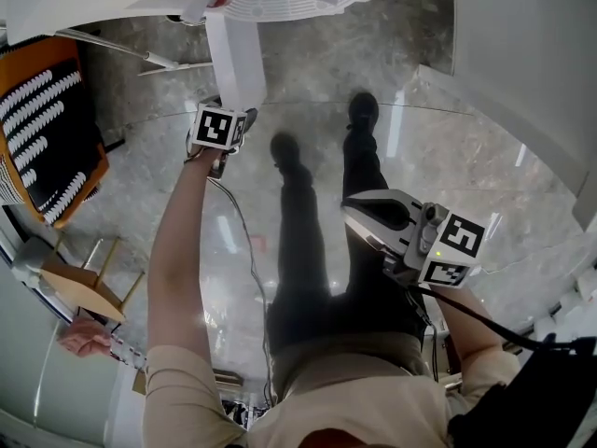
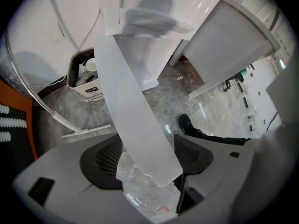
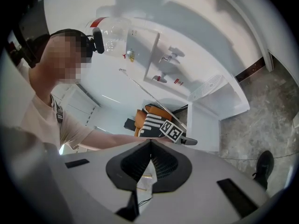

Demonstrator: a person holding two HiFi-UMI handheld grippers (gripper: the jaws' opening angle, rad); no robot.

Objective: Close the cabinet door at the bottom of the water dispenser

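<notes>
Head view: the left arm (image 1: 182, 241) is stretched straight ahead and away from the body, with the left gripper (image 1: 227, 119) pointed steeply down at the lower edge of the cabinet door (image 1: 235, 59). The door is seen edge-on as a white panel swung out from the base of the water dispenser (image 1: 280, 3), so it is not closed. The right gripper (image 1: 359, 215) is held close to the body at the right hip, roughly level, well apart from the door. Both shoes (image 1: 362, 110) are seen on the marble floor (image 1: 466, 157).

Left gripper view: the left gripper (image 2: 147, 157) is seen with its jaws spread wide. The cabinet door (image 2: 131, 101) runs down between them, its bottom corner low between the pads. Floor is visible between the door and the left pad, so the door is not pinched. A bin (image 2: 86, 78) is seen beside the dispenser at upper left.

Right gripper view: the right gripper (image 3: 149, 146) is seen with its jaws closed tip to tip, nothing clamped. Beyond it, the outstretched left arm and left gripper (image 3: 180, 136) are seen at the cabinet door (image 3: 205, 127), under the water dispenser (image 3: 187, 69).
</notes>
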